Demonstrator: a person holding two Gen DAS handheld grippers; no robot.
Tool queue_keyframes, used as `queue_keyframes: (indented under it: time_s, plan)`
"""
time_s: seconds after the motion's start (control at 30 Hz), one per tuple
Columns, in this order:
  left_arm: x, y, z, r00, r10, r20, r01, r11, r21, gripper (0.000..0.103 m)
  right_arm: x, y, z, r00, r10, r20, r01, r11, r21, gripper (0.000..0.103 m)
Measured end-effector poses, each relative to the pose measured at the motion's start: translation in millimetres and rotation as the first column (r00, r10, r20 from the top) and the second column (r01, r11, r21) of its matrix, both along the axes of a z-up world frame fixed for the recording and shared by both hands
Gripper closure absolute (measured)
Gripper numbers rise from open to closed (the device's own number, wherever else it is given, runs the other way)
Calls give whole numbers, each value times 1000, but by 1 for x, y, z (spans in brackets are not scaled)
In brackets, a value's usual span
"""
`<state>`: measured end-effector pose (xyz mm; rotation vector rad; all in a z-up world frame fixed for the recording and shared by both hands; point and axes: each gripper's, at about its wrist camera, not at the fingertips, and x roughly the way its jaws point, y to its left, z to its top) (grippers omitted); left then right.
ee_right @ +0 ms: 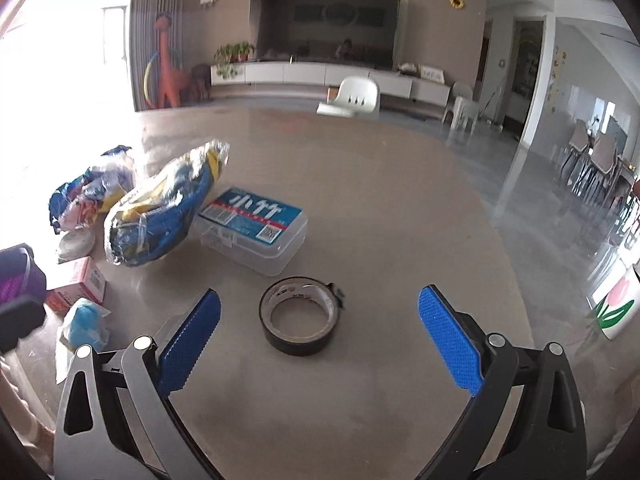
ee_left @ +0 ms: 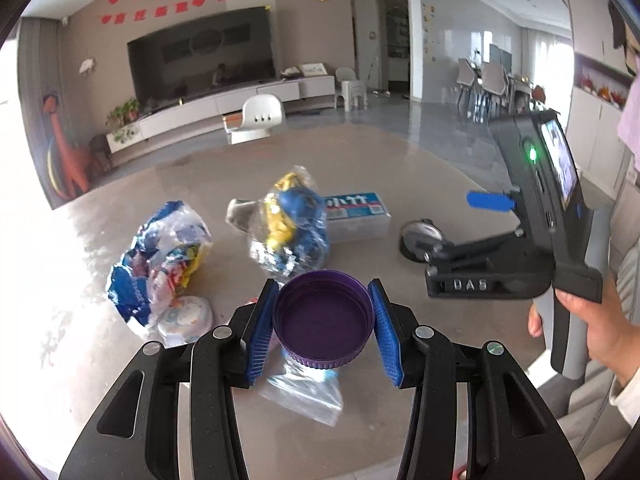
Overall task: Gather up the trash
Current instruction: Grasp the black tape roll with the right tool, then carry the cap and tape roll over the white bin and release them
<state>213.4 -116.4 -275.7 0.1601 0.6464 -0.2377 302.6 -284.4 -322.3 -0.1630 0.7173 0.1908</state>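
Our left gripper (ee_left: pixel 323 322) pinches a purple bottle cap (ee_left: pixel 323 326) between its blue pads, raised above the table (ee_left: pixel 400 160) and a clear plastic bag (ee_left: pixel 304 394). Our right gripper (ee_right: pixel 319 340) is spread wide, a black tape roll (ee_right: pixel 300 320) lying between its fingers. Crumpled wrappers (ee_right: pixel 160 208) lean beside a clear plastic box (ee_right: pixel 256 236), left of the tape.

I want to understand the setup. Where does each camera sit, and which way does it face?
Left wrist: on the left tool, facing the TV wall; it grips a purple lid. The right tool and a hand show.
Right wrist: on the right tool, open above a tape roll, facing the same wall.
Shared: table, plastic box, blue-yellow bag.
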Motion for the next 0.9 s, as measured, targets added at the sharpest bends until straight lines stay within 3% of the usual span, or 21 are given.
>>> queue_keyframes:
  time_s: [0.13,0.17,0.23,0.37,0.6,0.9]
  plan:
    - [10,15,3,1000,16,-6,-17,999,-29,58,9,10,-12,996,5,-86,-9,999,-43,29]
    - [10,18,4,1000,19,-6,-20,999,-33,58,12,11,-16,994,7,-111,-11,999,-41,41]
    - [11,21,7,1000,25,-1,-25,999,-36,58,14,9,-18,990,3,-143,-4,1000,-11,52]
    - [8,22,12,1000,27,3,-27,999,-35,58,1,8,-9,992,-14,-123,16,1000,13,53]
    - [0,-8,26,999,-23,23,24,999,-39,58,-61,-20,40,997,-80,12,80,997,24,53]
    - [-6,-109,37,986,-161,39,163,984,-72,58,-130,-116,79,963,-235,133,231,972,50,52]
